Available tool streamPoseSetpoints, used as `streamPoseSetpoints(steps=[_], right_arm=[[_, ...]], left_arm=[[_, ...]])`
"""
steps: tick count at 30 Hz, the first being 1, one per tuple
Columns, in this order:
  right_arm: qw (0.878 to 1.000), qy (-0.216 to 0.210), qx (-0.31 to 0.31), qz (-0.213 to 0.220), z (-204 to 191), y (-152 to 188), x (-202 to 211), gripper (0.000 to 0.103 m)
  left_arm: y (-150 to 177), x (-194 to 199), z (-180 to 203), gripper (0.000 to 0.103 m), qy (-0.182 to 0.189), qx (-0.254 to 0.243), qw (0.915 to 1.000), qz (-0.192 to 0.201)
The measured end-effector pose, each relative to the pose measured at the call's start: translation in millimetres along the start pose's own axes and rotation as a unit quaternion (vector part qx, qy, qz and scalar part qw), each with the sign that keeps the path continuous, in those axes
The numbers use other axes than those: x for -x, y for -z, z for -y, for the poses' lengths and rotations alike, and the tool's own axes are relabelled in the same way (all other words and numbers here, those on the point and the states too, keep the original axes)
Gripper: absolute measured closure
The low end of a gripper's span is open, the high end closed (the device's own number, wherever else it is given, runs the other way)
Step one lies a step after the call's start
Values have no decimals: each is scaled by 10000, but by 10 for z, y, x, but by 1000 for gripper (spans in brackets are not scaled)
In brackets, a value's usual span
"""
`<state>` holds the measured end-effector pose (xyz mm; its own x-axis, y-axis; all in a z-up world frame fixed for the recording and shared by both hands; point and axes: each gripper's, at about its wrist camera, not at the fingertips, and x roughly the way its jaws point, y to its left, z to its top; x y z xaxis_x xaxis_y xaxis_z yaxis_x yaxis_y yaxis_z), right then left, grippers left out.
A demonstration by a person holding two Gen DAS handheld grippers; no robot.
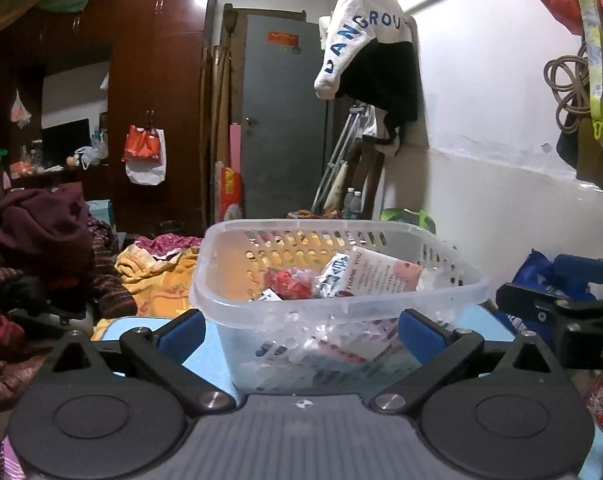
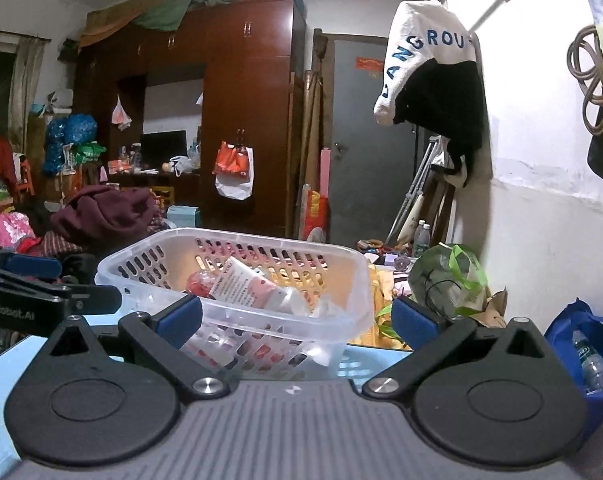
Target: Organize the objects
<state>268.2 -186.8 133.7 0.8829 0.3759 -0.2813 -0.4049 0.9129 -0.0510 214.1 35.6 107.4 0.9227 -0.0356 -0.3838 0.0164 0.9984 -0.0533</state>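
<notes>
A clear plastic basket with slotted walls stands on a light blue tabletop. Inside lie a red packet, a silver sachet and a "THANK YOU" card. My left gripper is open wide just short of the basket's near wall, with nothing between its blue pads. My right gripper is also open, in front of the basket, which sits slightly to the left. The card and the red packet show there too. Each gripper sees a finger of the other at its side.
A blue bag with bottles sits at the right, and a green bag lies behind it. A heap of maroon clothes and a yellow cloth lie to the left. A white and black garment hangs on the wall.
</notes>
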Motion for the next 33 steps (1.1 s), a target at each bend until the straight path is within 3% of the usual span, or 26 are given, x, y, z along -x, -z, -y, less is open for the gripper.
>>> streamPoseSetpoints(steps=[12, 33], right_arm=[[9987, -102, -492, -97, 178, 31, 13, 0], [9990, -97, -428, -125, 224, 87, 36, 0]], left_arm=[[67, 42, 91, 0, -61, -113, 9999, 30], [116, -43, 65, 0, -100, -85, 9999, -85]])
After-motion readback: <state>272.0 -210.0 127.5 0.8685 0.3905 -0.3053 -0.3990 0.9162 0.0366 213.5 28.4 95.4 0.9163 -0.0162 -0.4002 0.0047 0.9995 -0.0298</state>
